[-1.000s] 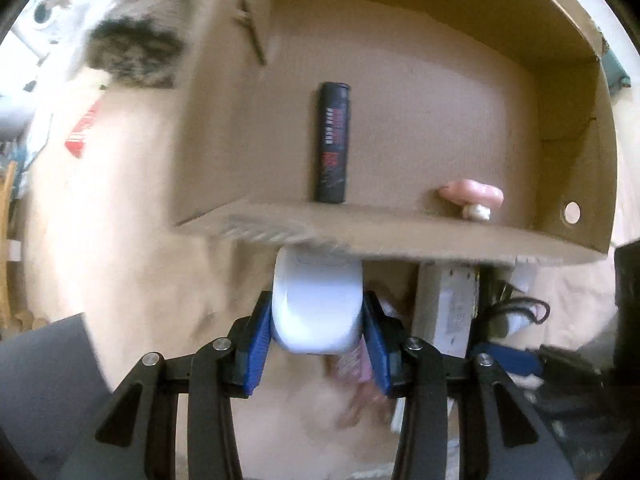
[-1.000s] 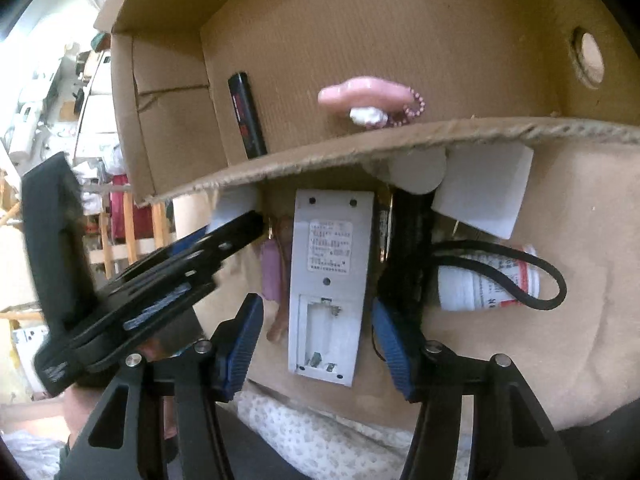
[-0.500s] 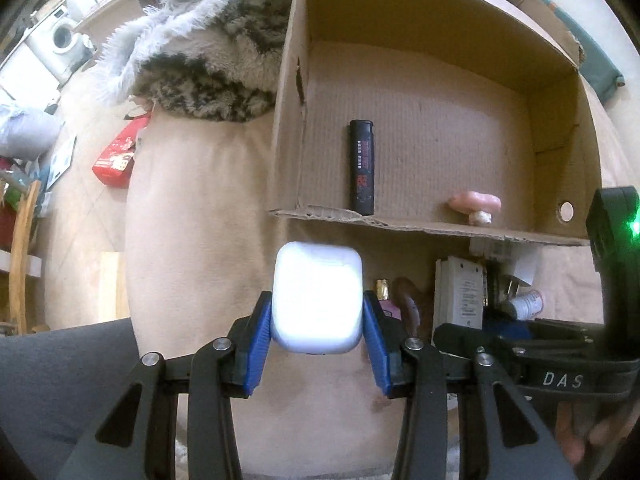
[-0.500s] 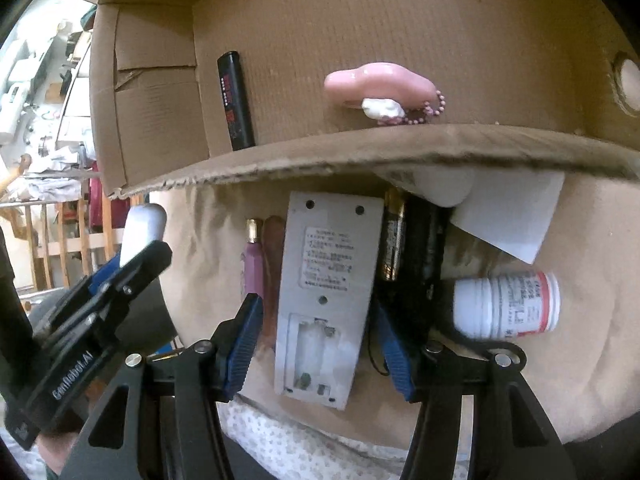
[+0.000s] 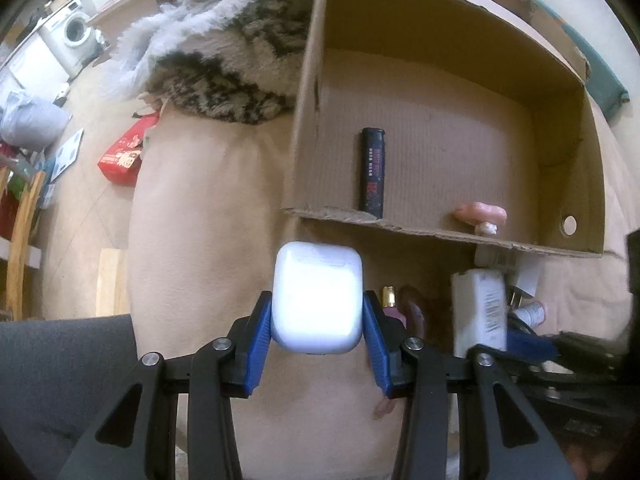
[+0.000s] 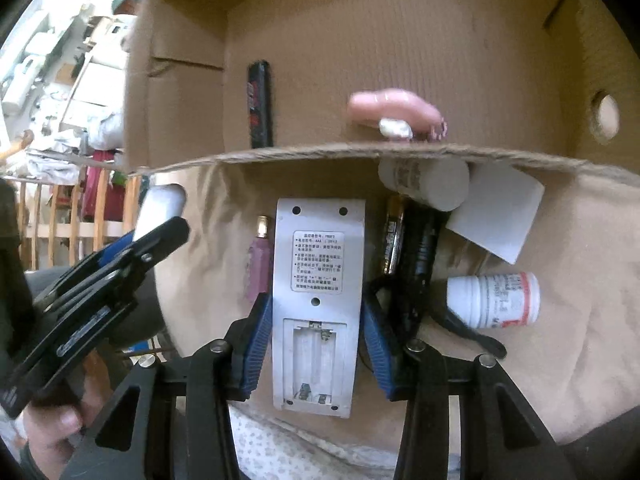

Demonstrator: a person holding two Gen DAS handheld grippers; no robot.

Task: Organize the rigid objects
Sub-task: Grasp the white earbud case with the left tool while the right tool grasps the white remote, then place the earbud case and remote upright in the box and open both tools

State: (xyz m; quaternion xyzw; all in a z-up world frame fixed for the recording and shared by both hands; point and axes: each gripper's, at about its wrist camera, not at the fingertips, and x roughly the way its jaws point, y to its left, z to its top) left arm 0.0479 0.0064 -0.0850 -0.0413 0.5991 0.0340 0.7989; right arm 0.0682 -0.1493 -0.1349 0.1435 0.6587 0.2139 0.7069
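Two grippers working: left gripper (image 5: 317, 334) is pinching white case (image 5: 317, 298); right gripper (image 6: 316, 340), just closing, is clamping remote (image 6: 318, 300).

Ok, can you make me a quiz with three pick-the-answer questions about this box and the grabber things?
1. Where is the black lighter?
A. inside the cardboard box
B. on the floor
C. in a gripper

2. What colour is the case held by the left gripper?
A. red
B. white
C. green

3. What is the right gripper doing?
A. hanging with nothing between its pads
B. holding a pill bottle
C. closing around the grey remote

Answers:
1 A, it lies on the box floor.
2 B, the blue pads clamp a white case.
3 C, the pads sit at the remote's sides after just closing in.
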